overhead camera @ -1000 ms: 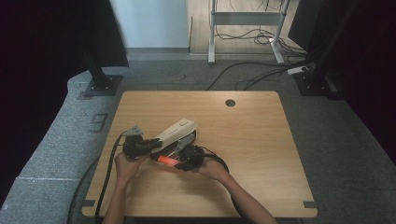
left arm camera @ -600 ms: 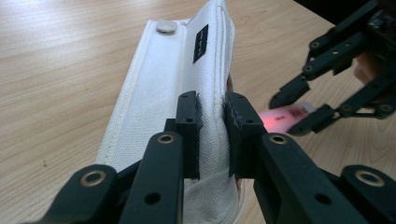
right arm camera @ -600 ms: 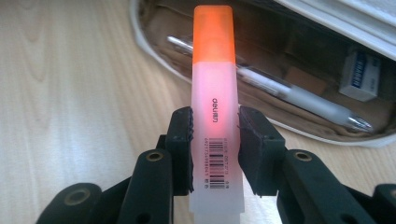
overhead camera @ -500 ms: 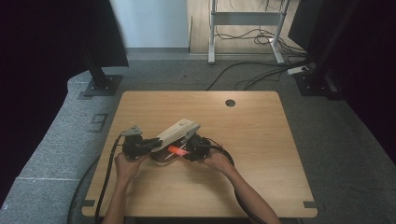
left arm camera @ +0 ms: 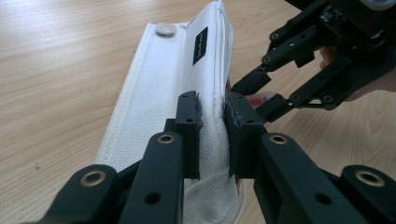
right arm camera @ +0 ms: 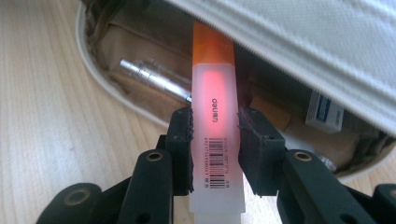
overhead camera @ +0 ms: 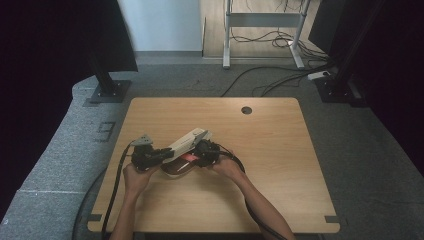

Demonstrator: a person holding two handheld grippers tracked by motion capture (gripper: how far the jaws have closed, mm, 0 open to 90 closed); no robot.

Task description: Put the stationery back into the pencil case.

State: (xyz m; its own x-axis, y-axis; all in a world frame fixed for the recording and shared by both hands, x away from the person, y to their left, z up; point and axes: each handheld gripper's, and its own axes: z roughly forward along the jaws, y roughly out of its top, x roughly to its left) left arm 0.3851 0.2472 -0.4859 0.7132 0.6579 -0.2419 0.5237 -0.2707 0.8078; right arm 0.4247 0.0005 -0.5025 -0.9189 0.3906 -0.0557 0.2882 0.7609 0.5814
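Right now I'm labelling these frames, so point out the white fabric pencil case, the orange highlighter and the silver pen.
white fabric pencil case (left arm camera: 163, 84), left gripper view, on its flap.
orange highlighter (right arm camera: 216, 116), right gripper view, on its translucent barrel.
silver pen (right arm camera: 149, 77), right gripper view, on its metal barrel.

Brightness: the table (overhead camera: 280, 165) is evenly lit from above; dark margins are seen at both sides of the high view.
Shadows: soft, short ones are cast beneath the white pouch (left arm camera: 177, 79).
Glare: a glow is seen through the orange highlighter (right arm camera: 215, 121).
Focus: near jaws are slightly softened; the pouch's far end is blurred.
Distortion: none is noticeable at the edges.
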